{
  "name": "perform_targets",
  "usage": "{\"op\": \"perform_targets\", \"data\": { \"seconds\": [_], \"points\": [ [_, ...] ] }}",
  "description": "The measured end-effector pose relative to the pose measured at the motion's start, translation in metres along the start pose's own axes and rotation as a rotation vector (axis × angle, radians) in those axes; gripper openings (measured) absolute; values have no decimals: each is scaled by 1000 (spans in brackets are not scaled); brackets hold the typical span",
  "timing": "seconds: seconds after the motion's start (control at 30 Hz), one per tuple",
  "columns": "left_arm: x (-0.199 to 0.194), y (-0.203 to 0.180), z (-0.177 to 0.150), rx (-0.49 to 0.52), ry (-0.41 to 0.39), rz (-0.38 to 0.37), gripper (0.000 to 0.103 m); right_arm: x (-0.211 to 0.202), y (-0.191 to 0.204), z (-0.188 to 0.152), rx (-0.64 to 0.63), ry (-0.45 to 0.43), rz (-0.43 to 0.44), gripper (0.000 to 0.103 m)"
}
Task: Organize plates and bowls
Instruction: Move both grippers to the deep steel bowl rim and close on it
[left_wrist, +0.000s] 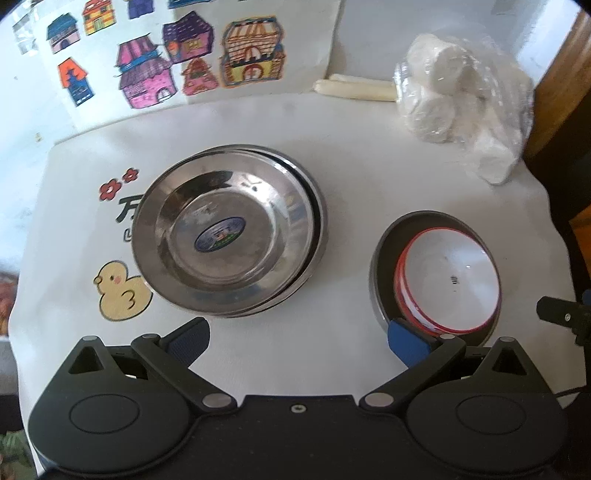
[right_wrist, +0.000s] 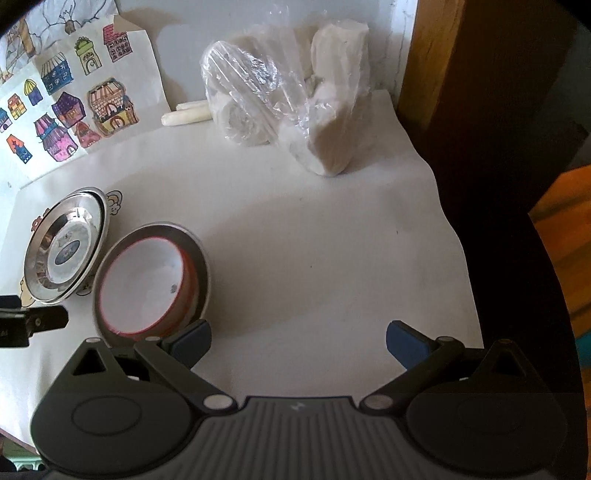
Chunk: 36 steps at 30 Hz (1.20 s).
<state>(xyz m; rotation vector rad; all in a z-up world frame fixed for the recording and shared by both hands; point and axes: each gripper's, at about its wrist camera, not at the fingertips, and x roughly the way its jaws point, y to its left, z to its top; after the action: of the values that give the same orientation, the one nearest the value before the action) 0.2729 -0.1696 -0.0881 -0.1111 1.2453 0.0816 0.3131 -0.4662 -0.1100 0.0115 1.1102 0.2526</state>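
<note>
White cloth (left_wrist: 351, 177) covers the tabletop, with a sheet of coloured house drawings (left_wrist: 166, 55) propped along its far edge against the wall. Steel plates (left_wrist: 229, 230), nested in a stack, sit toward the left side of the tabletop, partly over a printed duck (left_wrist: 120, 293) and flowers on the cloth. To their right, apart from them, a grey bowl (left_wrist: 384, 258) holds a white bowl with a red rim (left_wrist: 448, 278) nested inside it. A clear plastic bag of white rolls (left_wrist: 461, 99) lies at the far right corner, two pale sticks (left_wrist: 354, 88) just beside it. Left gripper (left_wrist: 297, 339) hovers near the front edge, released, jaws spread wide, empty. Right gripper (right_wrist: 297, 341) is likewise spread and empty, over bare cloth right of the bowls.
</note>
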Motion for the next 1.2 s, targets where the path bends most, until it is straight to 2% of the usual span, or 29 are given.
{"op": "perform_targets", "data": {
  "seconds": [0.17, 0.4, 0.67, 1.2],
  "points": [
    [1, -3, -3, -58, 18, 41, 102, 12, -8, 10, -31, 21, 36, 103],
    [3, -10, -4, -131, 8, 41, 102, 13, 0, 17, -189, -31, 134, 103],
    [10, -20, -8, -175, 23, 72, 102, 26, 11, 26, -282, -22, 155, 103],
    [25, -36, -1, -179, 57, 118, 102, 38, 11, 32, -324, 4, 173, 103]
  ]
}}
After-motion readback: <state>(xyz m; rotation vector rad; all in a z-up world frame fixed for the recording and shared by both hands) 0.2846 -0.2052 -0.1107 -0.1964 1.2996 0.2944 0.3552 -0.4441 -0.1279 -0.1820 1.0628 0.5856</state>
